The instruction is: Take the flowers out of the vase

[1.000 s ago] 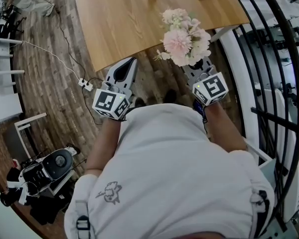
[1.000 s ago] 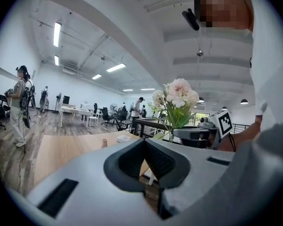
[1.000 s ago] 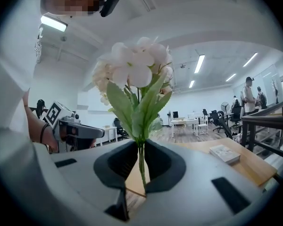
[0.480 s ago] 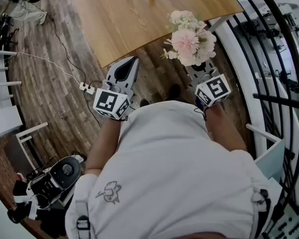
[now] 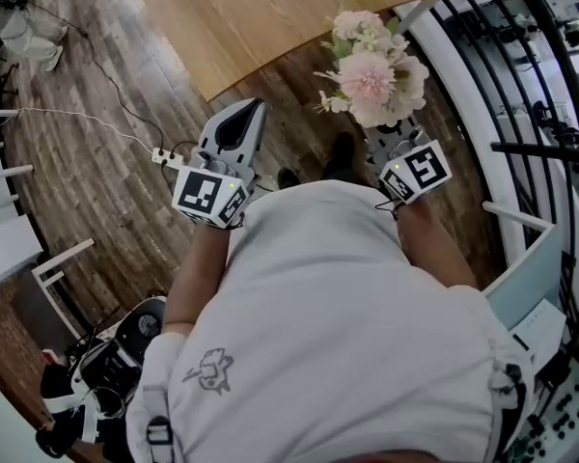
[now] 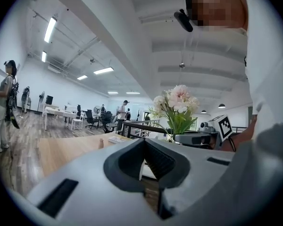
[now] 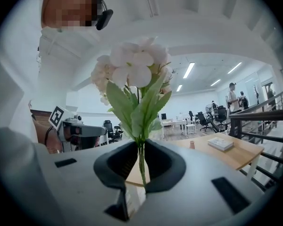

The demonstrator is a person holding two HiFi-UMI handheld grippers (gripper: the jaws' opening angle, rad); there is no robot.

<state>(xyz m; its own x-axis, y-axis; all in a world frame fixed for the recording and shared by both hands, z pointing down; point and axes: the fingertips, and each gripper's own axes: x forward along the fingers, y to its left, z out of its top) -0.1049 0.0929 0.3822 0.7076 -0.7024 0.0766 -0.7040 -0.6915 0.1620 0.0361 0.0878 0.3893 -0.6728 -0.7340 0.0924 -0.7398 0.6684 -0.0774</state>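
A small terracotta vase point(image 7: 192, 144) and a flat pale book point(image 7: 220, 143) are carried, apart, by the light wooden table point(image 7: 236, 157). A white power strip point(image 5: 166, 158) is laid on the dark plank floor point(image 5: 96, 191).

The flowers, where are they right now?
In the head view the flowers are at the upper right, standing upright with their stems clamped in the right gripper, just off the near edge of the wooden table.

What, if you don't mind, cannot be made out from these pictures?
1. The small object on the table: too tiny in both gripper views to identify, and the head view's top edge crops it.
2. Lower stems of the flowers: hidden behind the right gripper in its own view.
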